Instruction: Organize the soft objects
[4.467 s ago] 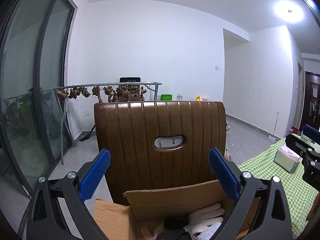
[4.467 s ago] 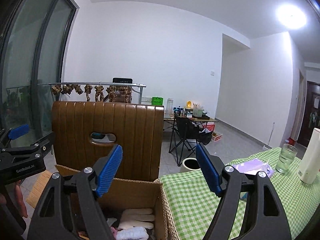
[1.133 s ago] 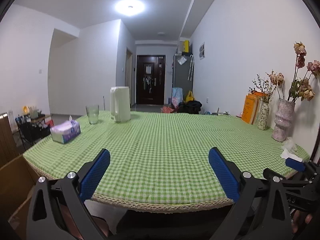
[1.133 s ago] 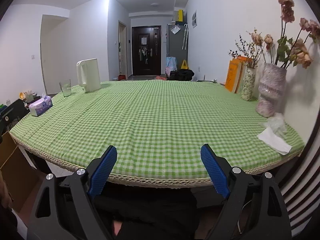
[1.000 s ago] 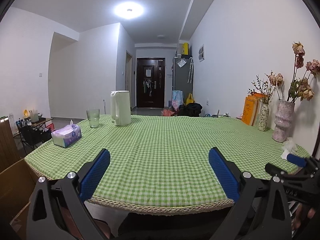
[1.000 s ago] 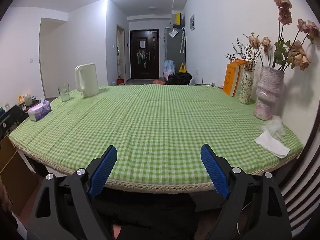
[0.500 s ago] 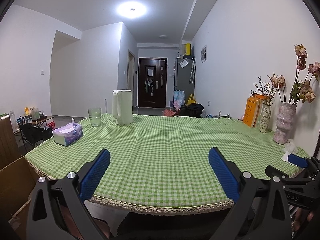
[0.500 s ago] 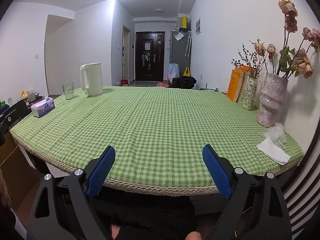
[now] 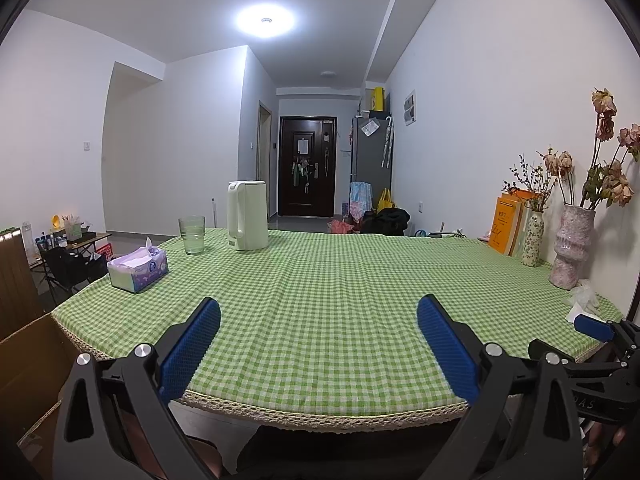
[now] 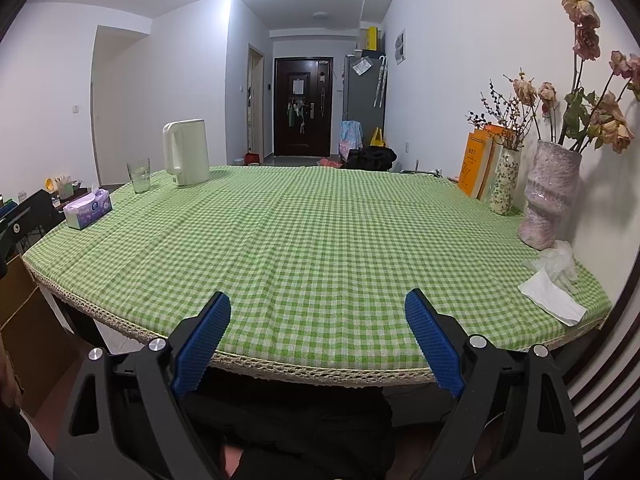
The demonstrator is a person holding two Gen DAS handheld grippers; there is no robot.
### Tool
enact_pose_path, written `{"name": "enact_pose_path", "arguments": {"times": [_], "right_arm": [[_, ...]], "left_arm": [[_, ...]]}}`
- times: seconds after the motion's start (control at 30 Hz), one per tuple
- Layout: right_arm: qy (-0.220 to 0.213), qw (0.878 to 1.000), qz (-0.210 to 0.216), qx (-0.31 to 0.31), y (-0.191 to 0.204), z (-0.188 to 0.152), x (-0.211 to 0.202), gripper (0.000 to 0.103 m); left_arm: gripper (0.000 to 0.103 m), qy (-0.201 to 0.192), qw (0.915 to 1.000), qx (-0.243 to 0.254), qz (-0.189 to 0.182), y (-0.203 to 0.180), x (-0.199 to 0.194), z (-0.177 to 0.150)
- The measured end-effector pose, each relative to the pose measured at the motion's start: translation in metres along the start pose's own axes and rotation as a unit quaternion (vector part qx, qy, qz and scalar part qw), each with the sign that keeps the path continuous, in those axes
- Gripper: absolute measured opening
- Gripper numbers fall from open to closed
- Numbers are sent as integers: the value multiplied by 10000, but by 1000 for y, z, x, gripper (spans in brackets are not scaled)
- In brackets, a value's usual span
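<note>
Both claws hover at the near edge of the counter (image 10: 320, 232), the left claw (image 9: 319, 344) and right claw (image 10: 318, 338) each spread wide with nothing between the blue pads. A green checked cloth covers the counter. No soft objects lie on it; a cardboard box (image 9: 28, 364) stands low at the left edge. Farther on sit a tissue box (image 9: 138, 271), a glass (image 9: 192, 235) and a white kettle (image 9: 247, 215); two vases (image 10: 550, 196) stand by the right wall.

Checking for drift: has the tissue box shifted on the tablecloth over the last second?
No. The tissue box sits at the same corner of the tablecloth, same side of the glass.
</note>
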State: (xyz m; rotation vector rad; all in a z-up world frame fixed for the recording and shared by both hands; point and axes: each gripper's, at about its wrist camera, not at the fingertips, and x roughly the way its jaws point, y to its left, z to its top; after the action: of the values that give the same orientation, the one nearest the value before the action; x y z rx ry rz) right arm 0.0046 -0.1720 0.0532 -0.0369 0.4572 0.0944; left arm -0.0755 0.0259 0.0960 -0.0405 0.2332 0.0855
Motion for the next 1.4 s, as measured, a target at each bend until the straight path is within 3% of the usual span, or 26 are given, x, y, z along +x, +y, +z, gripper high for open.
{"name": "enact_pose_path", "arguments": {"times": [1.0,1.27,1.4], "right_arm": [[-2,10000,-33,38,1,1,0,85],[-4,10000,-32,17,1,-1,0,88],[5,10000,-26,23,1,-1,1,88]], "left_arm": [[96,-36,10000,-4,7,1,-3,-2],[96,-165,9997,59,-149,-5,-3,-6],[96,-25,9997,54,-235,-7,3,-10]]}}
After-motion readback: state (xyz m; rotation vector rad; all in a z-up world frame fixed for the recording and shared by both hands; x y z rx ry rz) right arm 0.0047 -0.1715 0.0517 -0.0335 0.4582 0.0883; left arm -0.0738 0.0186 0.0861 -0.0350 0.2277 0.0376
